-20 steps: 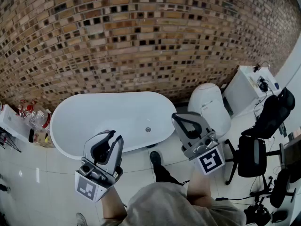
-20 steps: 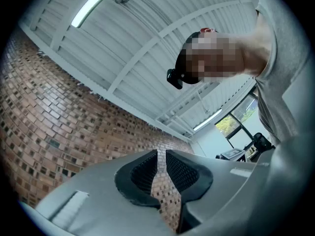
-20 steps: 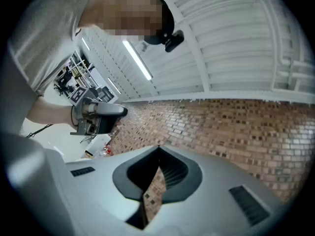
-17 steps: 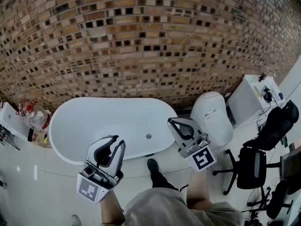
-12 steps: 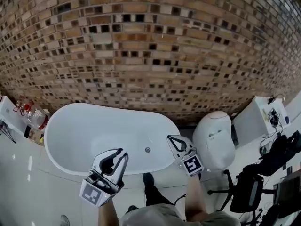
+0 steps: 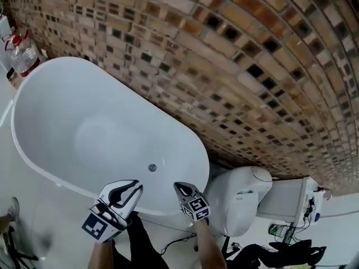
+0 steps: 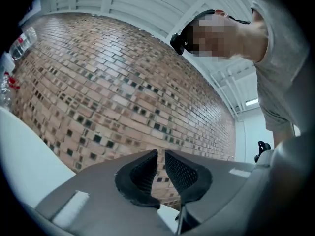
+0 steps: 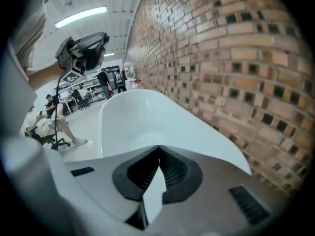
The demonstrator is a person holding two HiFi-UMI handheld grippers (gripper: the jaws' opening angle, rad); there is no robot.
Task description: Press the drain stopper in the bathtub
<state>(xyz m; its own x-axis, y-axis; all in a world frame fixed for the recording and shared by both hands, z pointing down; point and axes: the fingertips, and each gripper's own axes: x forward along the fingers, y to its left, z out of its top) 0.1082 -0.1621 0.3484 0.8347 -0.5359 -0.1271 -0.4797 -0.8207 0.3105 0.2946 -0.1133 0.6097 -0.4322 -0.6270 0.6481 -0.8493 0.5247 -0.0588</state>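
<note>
The white oval bathtub [image 6: 67, 122] fills the left of the head view, with the small round drain stopper [image 6: 152, 167] on its floor near the right end. My left gripper [image 6: 133, 185] hangs over the tub's near rim, just below and left of the stopper. Its jaws are shut to a thin slit with nothing in them [image 7: 161, 152]. My right gripper [image 6: 178, 186] hovers over the same rim to the stopper's lower right, shut and empty [image 8: 158, 146]. The right gripper view looks along the tub [image 8: 133, 117]; the stopper does not show there.
A brick wall [image 6: 235, 66] runs close behind the tub. A white toilet [image 6: 238, 198] and a white cabinet [image 6: 283, 198] stand to the right. Bottles [image 6: 21, 52] sit past the tub's far left end. People [image 8: 49, 127] are in the room beyond.
The head camera has swung in close over the tub, which now looks much larger. Both grippers have come forward from the floor side to over the tub's near rim, closer to the stopper.
</note>
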